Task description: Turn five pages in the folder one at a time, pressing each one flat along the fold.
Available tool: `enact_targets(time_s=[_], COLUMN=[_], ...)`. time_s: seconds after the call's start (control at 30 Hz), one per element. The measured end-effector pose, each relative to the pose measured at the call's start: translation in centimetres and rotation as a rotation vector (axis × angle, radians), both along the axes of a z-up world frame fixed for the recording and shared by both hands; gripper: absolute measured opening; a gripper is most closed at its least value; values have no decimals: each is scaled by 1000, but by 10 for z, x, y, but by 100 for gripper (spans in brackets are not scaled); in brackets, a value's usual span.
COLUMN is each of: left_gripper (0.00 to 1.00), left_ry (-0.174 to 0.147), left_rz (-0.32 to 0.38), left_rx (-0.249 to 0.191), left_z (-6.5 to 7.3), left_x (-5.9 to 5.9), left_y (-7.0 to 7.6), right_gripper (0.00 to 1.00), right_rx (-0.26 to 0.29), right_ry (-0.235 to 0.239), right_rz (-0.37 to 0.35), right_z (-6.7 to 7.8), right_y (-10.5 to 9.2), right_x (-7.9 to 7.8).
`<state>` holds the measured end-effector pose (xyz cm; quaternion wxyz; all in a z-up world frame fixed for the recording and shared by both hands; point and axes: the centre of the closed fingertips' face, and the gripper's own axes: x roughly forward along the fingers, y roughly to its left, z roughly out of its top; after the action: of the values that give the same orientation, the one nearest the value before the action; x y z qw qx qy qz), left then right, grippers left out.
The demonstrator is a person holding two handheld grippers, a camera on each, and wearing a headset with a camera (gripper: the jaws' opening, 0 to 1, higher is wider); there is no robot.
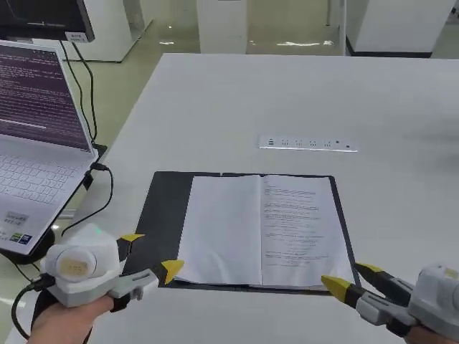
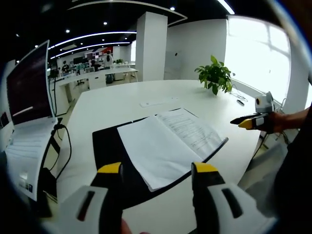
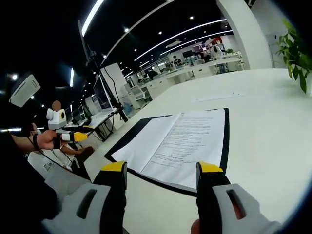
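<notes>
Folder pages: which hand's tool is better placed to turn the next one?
Probably right. The right tool is open beside the free lower corner of the printed page; the left tool is by the opposite corner of the folder.

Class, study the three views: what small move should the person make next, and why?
Probably ease the right gripper forward to pinch the near right corner of the printed page. Its jaws stand open just short of that corner, and the folder lies open with no page lifted.

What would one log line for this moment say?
folder: open on table | left gripper: open, by left cover | right gripper: open, by right corner
</notes>
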<state>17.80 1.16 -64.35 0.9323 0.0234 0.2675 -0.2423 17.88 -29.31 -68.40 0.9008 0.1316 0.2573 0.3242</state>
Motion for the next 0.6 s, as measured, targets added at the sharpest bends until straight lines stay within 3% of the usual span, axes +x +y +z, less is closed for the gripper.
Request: enact_targets(time_s=[0.3, 0.43, 0.6], left_gripper=[65, 70, 72], left_ry=[-33, -28, -15], left_rz=[43, 37, 41], left_rx=[-14, -1, 20], left_z=[13, 10, 5], left_x=[-7, -15, -22], left_y=[6, 2, 5], right_gripper=[64, 65, 67], right_rx=[-55, -45, -51], right_ry=[-40, -55, -53], right_rz=[-14, -38, -43], right_z=[13, 22, 21], right_y=[-16, -21, -22], right_x=[-3, -3, -10])
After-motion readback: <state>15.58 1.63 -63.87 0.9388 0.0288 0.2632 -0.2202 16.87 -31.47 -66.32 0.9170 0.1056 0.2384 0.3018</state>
